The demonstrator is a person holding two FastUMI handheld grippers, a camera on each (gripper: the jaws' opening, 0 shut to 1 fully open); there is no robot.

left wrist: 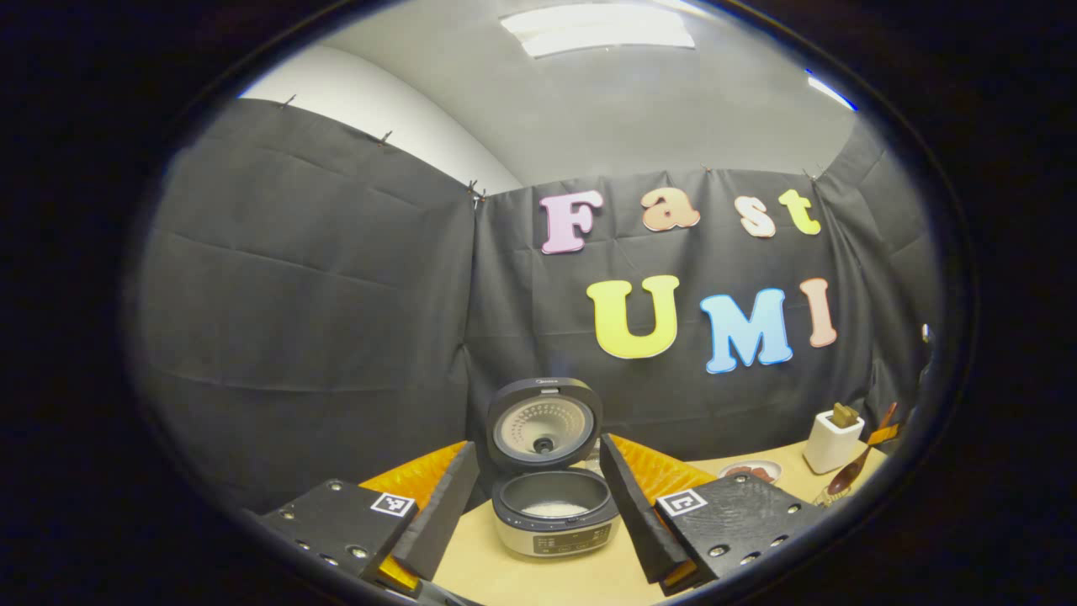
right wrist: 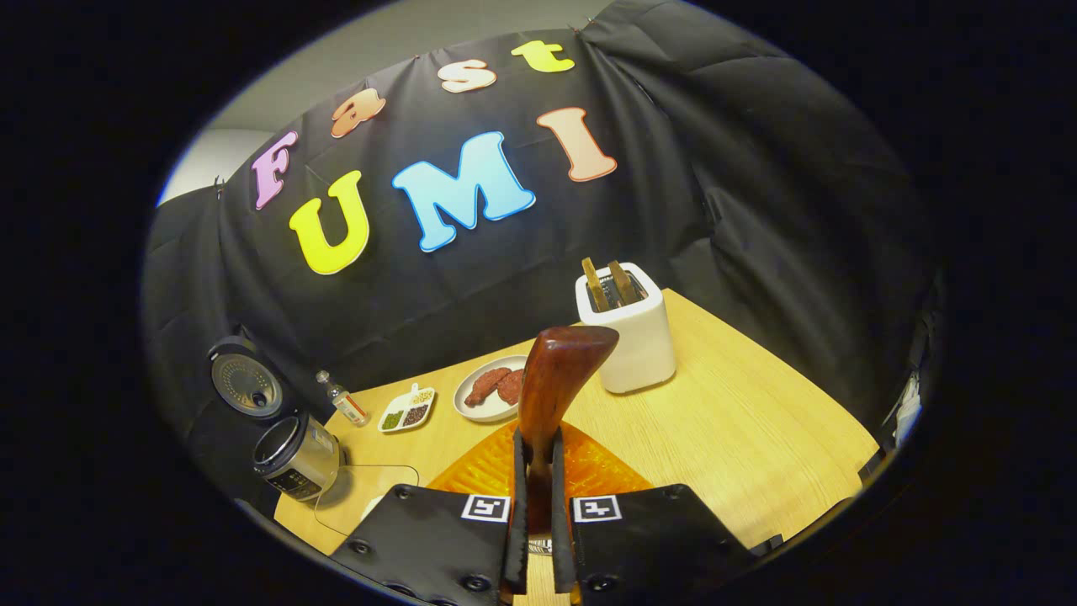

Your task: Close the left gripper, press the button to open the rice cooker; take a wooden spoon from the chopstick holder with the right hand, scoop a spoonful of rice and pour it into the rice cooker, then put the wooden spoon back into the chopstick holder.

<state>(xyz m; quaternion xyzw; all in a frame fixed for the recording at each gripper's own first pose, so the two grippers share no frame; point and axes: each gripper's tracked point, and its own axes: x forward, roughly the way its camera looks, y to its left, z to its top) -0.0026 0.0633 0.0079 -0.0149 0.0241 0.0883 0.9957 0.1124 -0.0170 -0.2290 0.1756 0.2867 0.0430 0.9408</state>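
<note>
The round silver-and-black rice cooker (left wrist: 553, 512) stands on the pale wooden table (left wrist: 538, 576) against the black cloth wall, its lid (left wrist: 544, 423) swung fully upright so the perforated inner plate faces forward, and a low layer of white rice (left wrist: 551, 508) shows in the bottom of the dark inner pot. In the right gripper view the same cooker (right wrist: 296, 457) sits at the far left edge of the table (right wrist: 740, 421), lid raised, with a small clear bottle (right wrist: 343, 401) just beside it. The left gripper (left wrist: 538, 497) hangs in front of the cooker with its 2 fingers spread wide apart, framing the pot on either side and touching nothing. The right gripper (right wrist: 539, 480) has its 2 fingers drawn close together and clamped on the reddish-brown wooden spoon (right wrist: 551, 387), whose glossy end rises upright above the fingertips; in the left gripper view the spoon (left wrist: 854, 468) slants over the table's right side, near the white rectangular chopstick holder (left wrist: 831, 441). That holder (right wrist: 627, 339) stands on the table beyond the spoon, with 2 wooden handles sticking up from its top. To its left lie a white plate with 2 reddish pieces of food (right wrist: 495, 389) and a small divided dish of beans (right wrist: 406, 411). A clear mat (right wrist: 358, 497) lies flat by the cooker.
</note>
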